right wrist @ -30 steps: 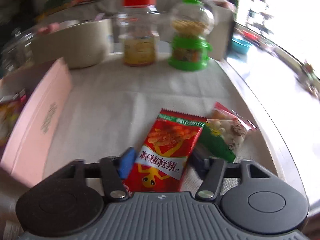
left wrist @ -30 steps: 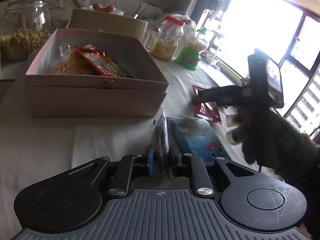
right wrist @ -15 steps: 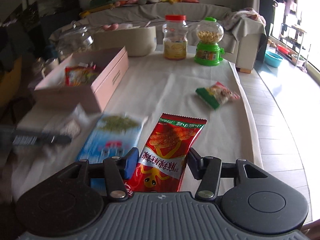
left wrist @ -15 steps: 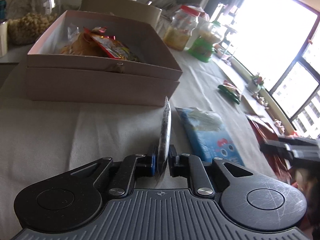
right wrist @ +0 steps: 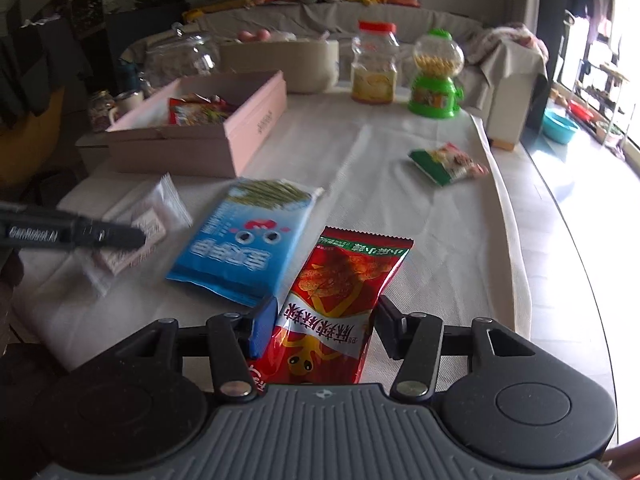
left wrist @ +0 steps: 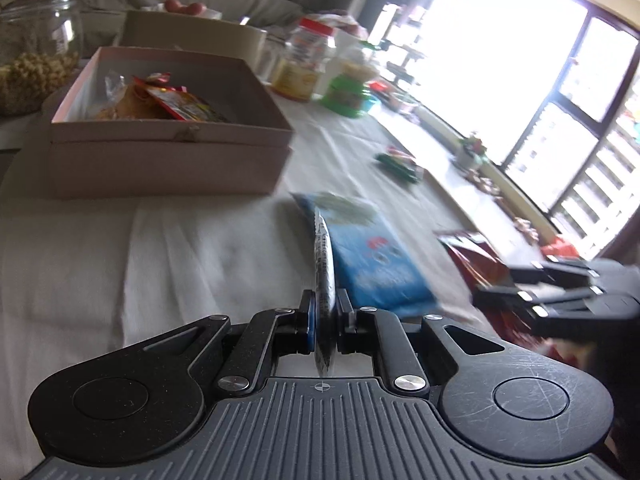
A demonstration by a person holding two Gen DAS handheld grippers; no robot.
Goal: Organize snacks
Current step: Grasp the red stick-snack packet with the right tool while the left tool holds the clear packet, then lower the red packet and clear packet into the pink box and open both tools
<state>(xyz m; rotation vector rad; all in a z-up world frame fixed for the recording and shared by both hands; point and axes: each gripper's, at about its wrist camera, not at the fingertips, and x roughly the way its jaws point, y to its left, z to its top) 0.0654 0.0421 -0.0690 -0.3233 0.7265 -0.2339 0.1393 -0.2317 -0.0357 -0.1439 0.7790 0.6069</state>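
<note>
My left gripper [left wrist: 324, 320] is shut on a thin clear packet [left wrist: 325, 264], seen edge-on above the white tablecloth. The right wrist view shows that gripper [right wrist: 136, 236] at the left, gripping the clear packet [right wrist: 160, 208]. My right gripper [right wrist: 324, 320] is shut on the lower end of a red snack packet [right wrist: 348, 276], which sticks out forward. A blue snack packet [right wrist: 248, 240] lies flat between the two grippers. A green-edged packet [right wrist: 444, 162] lies farther off on the right. An open pink box [right wrist: 256, 120] holding several snacks stands at the back left.
Behind the box stand a glass jar [left wrist: 36, 60], a beige tub [right wrist: 280, 60], a red-lidded plastic jar [right wrist: 374, 68] and a green candy dispenser [right wrist: 436, 76]. The table's rounded edge [right wrist: 560, 280] runs along the right, with floor and windows beyond.
The right gripper pulled back from beside the green-edged packet to the near end of the table, carrying the red packet. The left jaws squeezed tighter on the clear packet.
</note>
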